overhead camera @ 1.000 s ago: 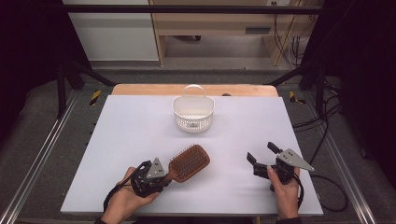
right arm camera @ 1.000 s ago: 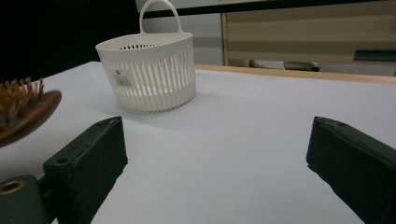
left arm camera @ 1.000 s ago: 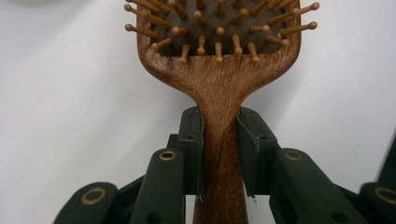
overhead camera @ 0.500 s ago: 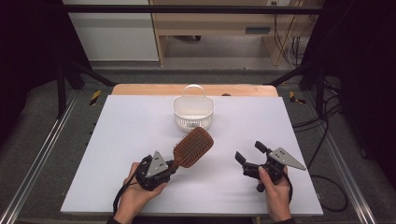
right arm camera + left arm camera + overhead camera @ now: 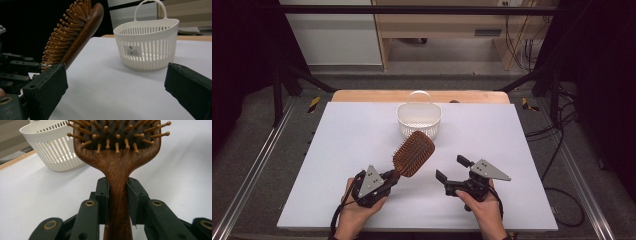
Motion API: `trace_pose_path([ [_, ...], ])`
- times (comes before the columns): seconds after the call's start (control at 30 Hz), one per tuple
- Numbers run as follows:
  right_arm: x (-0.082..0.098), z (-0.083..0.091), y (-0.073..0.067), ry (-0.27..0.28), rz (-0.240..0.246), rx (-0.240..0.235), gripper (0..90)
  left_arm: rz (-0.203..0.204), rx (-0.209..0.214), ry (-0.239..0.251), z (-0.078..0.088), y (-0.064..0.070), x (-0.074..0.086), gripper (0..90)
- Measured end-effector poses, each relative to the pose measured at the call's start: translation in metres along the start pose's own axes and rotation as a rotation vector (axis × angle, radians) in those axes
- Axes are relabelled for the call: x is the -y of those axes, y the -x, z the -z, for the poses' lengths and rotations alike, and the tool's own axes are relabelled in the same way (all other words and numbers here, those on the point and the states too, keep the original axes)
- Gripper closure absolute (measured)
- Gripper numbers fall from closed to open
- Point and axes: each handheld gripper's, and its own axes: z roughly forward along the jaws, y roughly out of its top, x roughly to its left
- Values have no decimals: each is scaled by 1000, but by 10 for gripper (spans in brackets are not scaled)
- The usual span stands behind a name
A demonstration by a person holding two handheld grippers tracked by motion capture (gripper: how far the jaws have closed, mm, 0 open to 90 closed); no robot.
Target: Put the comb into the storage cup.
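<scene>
A brown wooden hairbrush [image 5: 413, 153] with wooden bristles is lifted off the white table, its head tilted up toward the far side. My left gripper [image 5: 393, 176] is shut on its handle. In the left gripper view both pads press the narrow neck of the hairbrush [image 5: 117, 165]. My right gripper [image 5: 451, 168] stands open just right of the brush head, with nothing between its jaws. The right gripper view has the hairbrush [image 5: 80, 30] at upper left, bristles facing left. A white slatted basket [image 5: 419, 127] with a loop handle stands behind the brush.
The white table [image 5: 337, 150] has bare room on both sides of the basket [image 5: 146, 47]. Its wooden far edge [image 5: 362, 95] meets a drop to the floor. Metal rails run along the left and right sides. Cables trail at the right.
The left gripper has raised the brush, and its head has swung up and toward the basket. My right gripper has moved left, closer to the brush head, still open.
</scene>
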Motion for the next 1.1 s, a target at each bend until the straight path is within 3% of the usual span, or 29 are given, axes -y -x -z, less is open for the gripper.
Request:
trace_pose_path([
  [0.33,-11,-16,-17,-8,-3,-65,51,2,-29,40,2,0,2,721],
  [1.1,-33,-47,-45,1,-79,-165,66,-31,-78,90,4,5,3,721],
])
